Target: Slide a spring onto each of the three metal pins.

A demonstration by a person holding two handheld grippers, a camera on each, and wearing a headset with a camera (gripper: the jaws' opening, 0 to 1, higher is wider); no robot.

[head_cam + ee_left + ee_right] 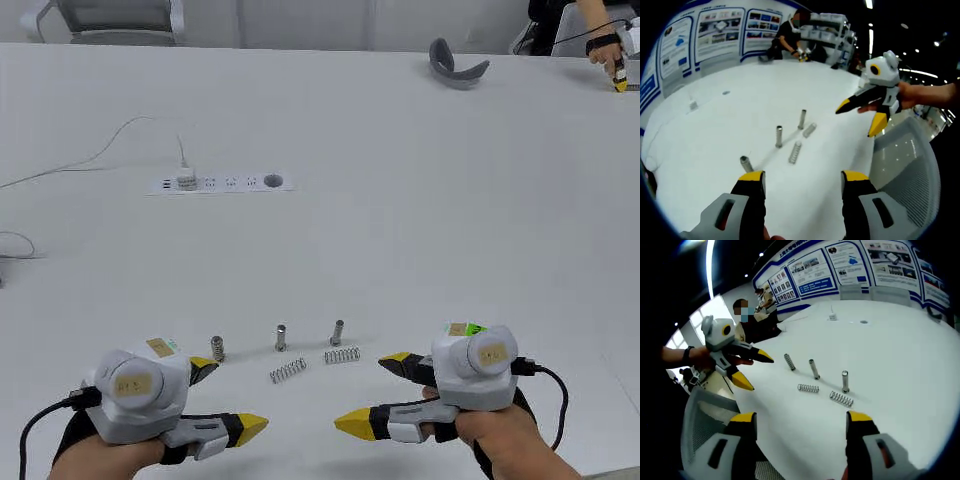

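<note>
Three short metal pins stand in a row near the table's front edge. The left pin (217,347) (746,163) (788,361) wears a spring. The middle pin (281,337) (779,136) (814,369) and right pin (337,332) (802,119) (845,381) are bare. Two loose springs lie flat in front of them, one (288,370) (795,152) (808,388) below the middle pin, the other (342,355) (809,130) (841,398) below the right pin. My left gripper (228,395) (803,177) (756,371) is open, just left of the row. My right gripper (372,392) (801,419) (858,119) is open to the right, holding nothing.
A white power strip (218,184) with a plugged cable lies mid-table on the left. A grey curved band (457,65) rests at the far side. Another person's hand (605,45) works at the far right corner. The table's front edge runs just below my hands.
</note>
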